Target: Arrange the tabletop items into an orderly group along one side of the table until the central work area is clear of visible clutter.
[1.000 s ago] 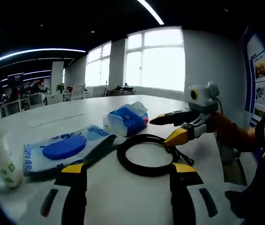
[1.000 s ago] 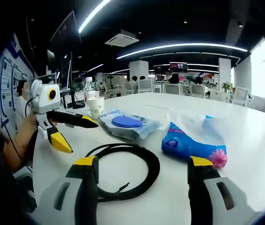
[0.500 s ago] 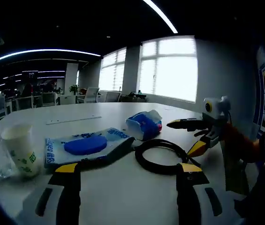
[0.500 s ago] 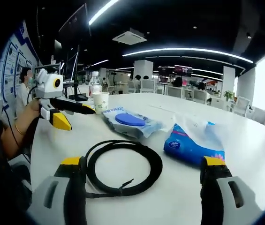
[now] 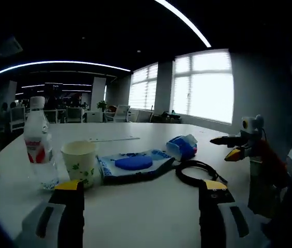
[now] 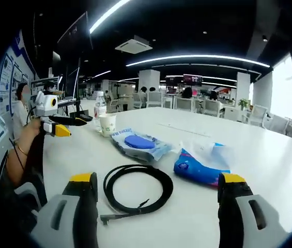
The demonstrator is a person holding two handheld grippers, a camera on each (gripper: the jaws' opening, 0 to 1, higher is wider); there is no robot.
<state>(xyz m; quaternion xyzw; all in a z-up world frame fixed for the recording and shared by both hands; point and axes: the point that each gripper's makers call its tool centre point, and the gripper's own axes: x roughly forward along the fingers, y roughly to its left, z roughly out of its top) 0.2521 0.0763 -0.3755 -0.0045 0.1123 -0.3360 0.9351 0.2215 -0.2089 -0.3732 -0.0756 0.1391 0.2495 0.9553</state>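
Both grippers hover open and empty over a white table with the items in a loose row.

In the left gripper view, the left gripper (image 5: 141, 194) has its jaws spread at the bottom; mid-frame sit the water bottle (image 5: 38, 144), paper cup (image 5: 80, 161), wipes pack (image 5: 134, 164), tissue pack (image 5: 182, 148) and coiled black cable (image 5: 198, 171). The right gripper (image 6: 158, 186), jaws apart, frames the cable in its own view.
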